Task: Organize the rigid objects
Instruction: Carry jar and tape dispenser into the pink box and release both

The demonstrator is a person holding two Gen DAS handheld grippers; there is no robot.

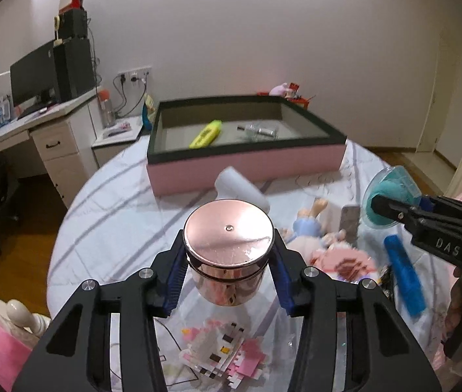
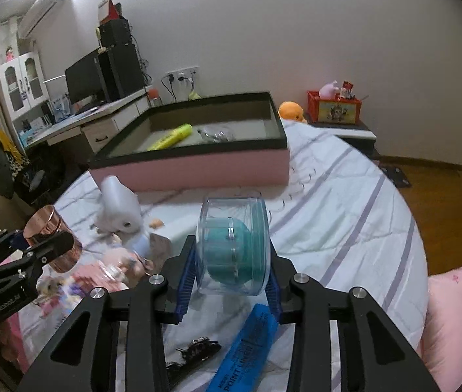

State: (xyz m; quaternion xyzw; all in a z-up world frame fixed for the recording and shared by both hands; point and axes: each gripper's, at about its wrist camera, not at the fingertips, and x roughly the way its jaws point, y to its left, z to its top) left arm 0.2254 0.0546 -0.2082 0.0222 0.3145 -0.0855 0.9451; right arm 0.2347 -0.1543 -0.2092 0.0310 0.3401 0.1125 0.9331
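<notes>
My left gripper [image 1: 229, 254] is shut on a rose-gold metal jar [image 1: 227, 248] and holds it above the bed; the jar also shows in the right wrist view [image 2: 51, 238]. My right gripper [image 2: 232, 261] is shut on a clear round case with a teal sponge inside [image 2: 232, 245]; the case also shows in the left wrist view [image 1: 391, 196]. A pink box with a black rim [image 1: 244, 160] lies ahead on the bed, also in the right wrist view [image 2: 191, 166]. It holds a yellow highlighter [image 1: 206, 134] and a clear glass item [image 1: 260, 130].
On the striped bed sheet lie a white bottle [image 1: 242, 189], a doll [image 1: 309, 225], a pixel-block figure [image 1: 224, 356], a blue pen box [image 2: 247, 349] and a black hair clip [image 2: 191, 352]. A desk with a monitor [image 1: 35, 78] stands left. A pink pillow [image 2: 456, 320] lies right.
</notes>
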